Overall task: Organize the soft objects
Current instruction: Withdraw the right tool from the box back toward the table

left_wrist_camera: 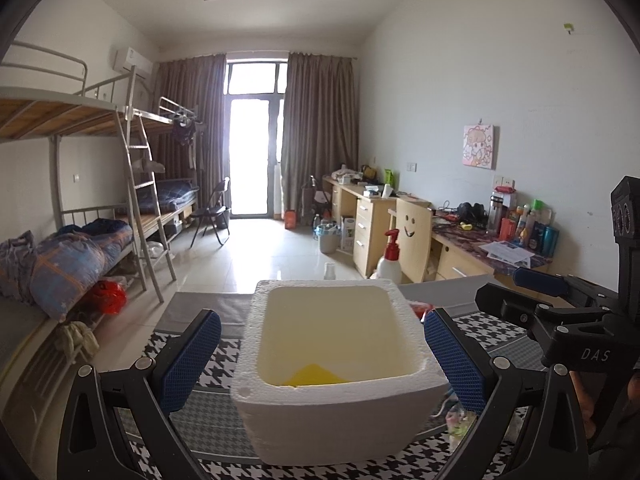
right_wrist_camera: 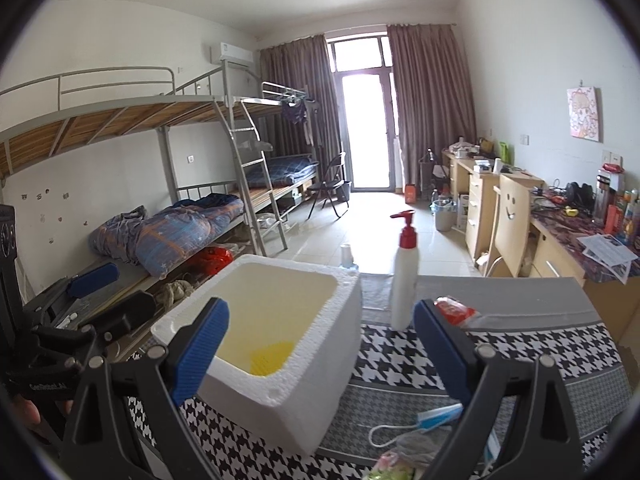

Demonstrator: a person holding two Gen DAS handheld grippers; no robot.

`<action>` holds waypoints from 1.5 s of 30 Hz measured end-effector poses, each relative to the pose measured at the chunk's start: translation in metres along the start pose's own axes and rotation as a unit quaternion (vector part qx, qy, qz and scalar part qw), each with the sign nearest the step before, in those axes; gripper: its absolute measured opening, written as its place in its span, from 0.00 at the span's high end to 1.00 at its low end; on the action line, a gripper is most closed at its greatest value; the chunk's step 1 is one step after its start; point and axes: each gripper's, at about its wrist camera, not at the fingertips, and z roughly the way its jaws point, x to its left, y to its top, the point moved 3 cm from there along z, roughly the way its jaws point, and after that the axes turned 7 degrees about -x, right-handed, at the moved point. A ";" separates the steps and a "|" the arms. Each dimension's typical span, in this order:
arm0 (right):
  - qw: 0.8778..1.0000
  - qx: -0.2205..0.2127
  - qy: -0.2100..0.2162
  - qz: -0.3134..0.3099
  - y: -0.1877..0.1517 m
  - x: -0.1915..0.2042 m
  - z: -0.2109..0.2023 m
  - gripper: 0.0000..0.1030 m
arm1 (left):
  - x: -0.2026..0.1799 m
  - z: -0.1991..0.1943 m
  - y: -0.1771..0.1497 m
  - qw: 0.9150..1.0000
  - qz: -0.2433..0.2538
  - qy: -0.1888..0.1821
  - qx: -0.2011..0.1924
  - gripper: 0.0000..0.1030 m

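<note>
A white foam box (right_wrist_camera: 276,344) sits on a bench covered in houndstooth cloth (right_wrist_camera: 540,360), with one yellow item (right_wrist_camera: 270,358) already at its bottom. Both the left gripper (left_wrist_camera: 322,364) and right gripper (right_wrist_camera: 320,350) hover with jaws wide apart, holding nothing. More soft items, a red packet (right_wrist_camera: 454,310) at 1 o'clock and a crumpled bundle (right_wrist_camera: 416,446) at 5 o'clock, wait outside. The step seems between placements; next comes reaching for one of them.
</note>
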 end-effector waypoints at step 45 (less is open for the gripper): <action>0.993 -0.020 -0.117 0.022 -0.023 -0.076 -0.071 0.07 | -0.102 -0.005 -0.015 0.993 0.033 -0.109 0.028 0.01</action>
